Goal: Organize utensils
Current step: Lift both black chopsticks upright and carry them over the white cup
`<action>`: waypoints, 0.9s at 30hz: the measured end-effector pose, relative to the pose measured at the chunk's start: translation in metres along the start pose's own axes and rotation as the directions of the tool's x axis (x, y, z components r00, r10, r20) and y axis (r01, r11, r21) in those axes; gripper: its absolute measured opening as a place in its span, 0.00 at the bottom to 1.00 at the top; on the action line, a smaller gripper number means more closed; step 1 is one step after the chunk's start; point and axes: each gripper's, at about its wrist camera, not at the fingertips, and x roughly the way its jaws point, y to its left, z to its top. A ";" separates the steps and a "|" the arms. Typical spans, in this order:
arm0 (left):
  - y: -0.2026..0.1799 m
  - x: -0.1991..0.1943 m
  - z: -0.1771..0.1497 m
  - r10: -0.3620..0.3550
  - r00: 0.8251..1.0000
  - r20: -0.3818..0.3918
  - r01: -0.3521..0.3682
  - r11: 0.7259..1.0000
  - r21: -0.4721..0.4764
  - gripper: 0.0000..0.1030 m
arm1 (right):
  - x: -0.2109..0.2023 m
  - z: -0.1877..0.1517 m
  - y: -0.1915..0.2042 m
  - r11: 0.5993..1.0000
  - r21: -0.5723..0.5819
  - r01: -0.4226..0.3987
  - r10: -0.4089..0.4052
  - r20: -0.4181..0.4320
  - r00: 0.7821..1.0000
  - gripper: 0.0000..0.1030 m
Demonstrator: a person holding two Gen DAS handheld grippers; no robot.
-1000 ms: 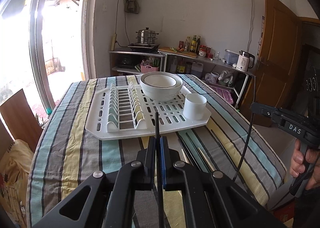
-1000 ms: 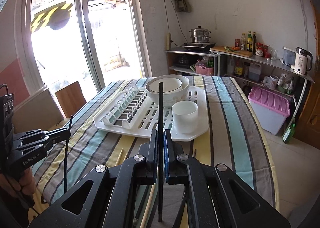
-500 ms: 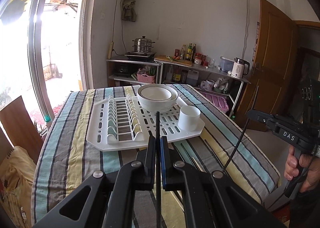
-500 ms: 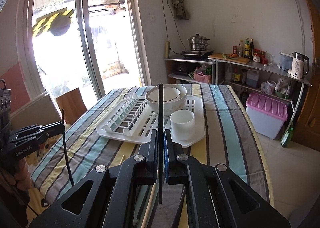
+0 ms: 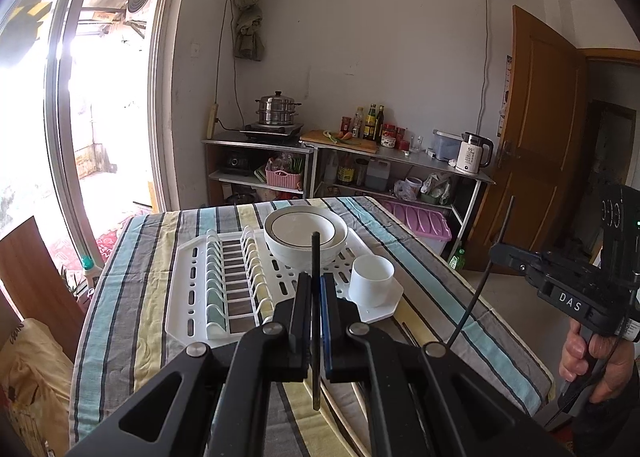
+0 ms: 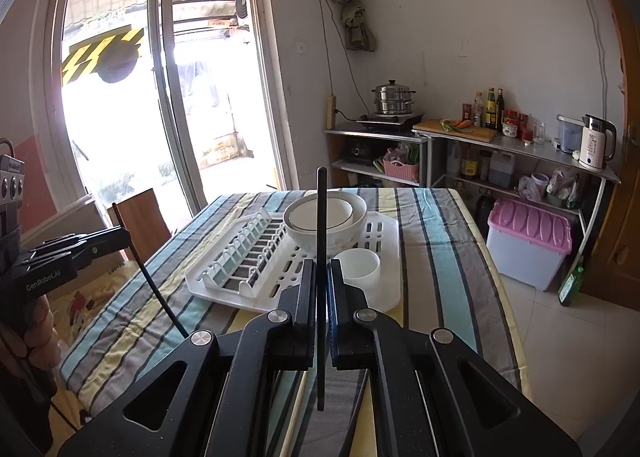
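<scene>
Nearest, the left gripper (image 5: 315, 289) is clamped on an upright black chopstick (image 5: 315, 257), and the right gripper (image 6: 321, 277) pinches its own black chopstick (image 6: 321, 217) the same way. More chopsticks (image 5: 408, 331) lie on the striped tablecloth (image 5: 120, 297) just below them. Beyond, a white drying rack (image 5: 188, 297) holds a white cup (image 5: 372, 281) and, farther back, nested bowls (image 5: 304, 235).

A home kitchen-dining room: behind the striped-cloth table (image 5: 132, 297) with its white dish rack (image 5: 188, 297), steel shelves (image 5: 400, 161) hold a steamer pot (image 5: 277, 109), sauce bottles (image 5: 372, 123) and a kettle (image 5: 472, 153).
</scene>
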 end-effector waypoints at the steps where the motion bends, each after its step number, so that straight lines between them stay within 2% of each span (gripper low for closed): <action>1: -0.001 0.003 0.006 -0.007 1.000 0.003 0.007 1.000 0.003 0.04 | 0.001 0.004 -0.002 1.000 0.000 0.002 -0.002 0.003 1.000 0.05; 10: -0.016 0.043 0.063 -0.078 0.997 0.024 0.078 0.997 0.008 0.04 | 0.021 0.040 -0.009 1.000 -0.007 0.010 -0.010 0.023 1.000 0.05; 19: -0.029 0.085 0.112 -0.118 0.992 0.041 0.119 0.993 0.000 0.04 | 0.045 0.073 -0.025 1.000 0.020 0.007 -0.008 0.053 0.999 0.05; 27: -0.031 0.130 0.136 -0.143 0.989 0.027 0.144 0.989 -0.033 0.04 | 0.065 0.093 -0.043 0.998 0.056 0.005 -0.009 0.073 0.997 0.05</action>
